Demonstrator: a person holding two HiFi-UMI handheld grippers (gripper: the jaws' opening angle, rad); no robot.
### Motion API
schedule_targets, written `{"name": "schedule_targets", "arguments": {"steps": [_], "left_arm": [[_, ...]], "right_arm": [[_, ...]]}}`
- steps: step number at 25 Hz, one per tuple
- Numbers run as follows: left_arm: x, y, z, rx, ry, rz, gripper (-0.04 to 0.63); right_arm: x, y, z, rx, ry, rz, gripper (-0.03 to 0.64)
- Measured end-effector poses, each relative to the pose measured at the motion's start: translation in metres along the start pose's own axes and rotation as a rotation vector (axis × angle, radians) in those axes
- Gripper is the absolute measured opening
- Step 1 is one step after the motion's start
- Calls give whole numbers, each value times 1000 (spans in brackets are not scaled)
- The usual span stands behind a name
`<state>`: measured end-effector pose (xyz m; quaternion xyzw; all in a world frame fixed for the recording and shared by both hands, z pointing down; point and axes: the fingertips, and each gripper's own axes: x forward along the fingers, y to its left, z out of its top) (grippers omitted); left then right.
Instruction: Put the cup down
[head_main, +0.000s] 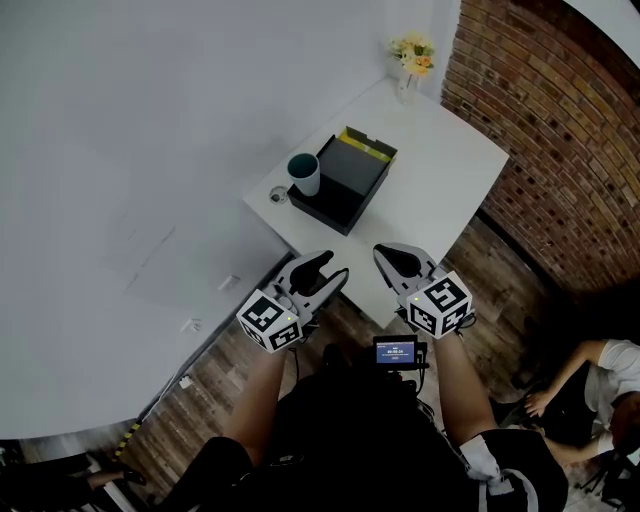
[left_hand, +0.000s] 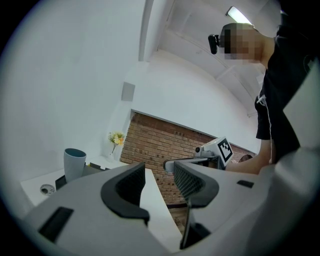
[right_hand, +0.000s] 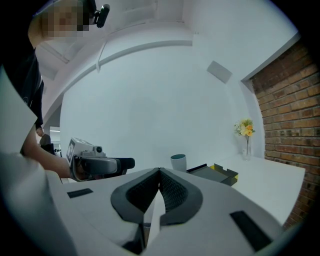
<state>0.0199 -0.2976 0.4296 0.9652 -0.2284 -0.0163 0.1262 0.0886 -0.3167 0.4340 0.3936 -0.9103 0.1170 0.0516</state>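
A white wall meets a brick wall over a wooden floor, and a white tabletop stands in the corner. The cup, blue-grey and upright, stands on the tabletop at the near left corner of an open black box; whether the two touch cannot be told. A small round thing lies just beside the cup. A vase of yellow flowers stands at the far edge, well apart from the box.

Both tongs are held near the tabletop's front edge, well short of the cup. The left tongs are open, with nothing between the jaws. The right tongs are closed, jaws pressed together and holding nothing. Neither touches the cup.
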Motion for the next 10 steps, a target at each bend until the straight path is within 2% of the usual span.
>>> {"name": "schedule_targets", "arguments": {"steps": [10], "left_arm": [[6, -4, 4, 15, -9, -9, 173]], "right_arm": [[-6, -3, 0, -5, 1, -5, 13]]}}
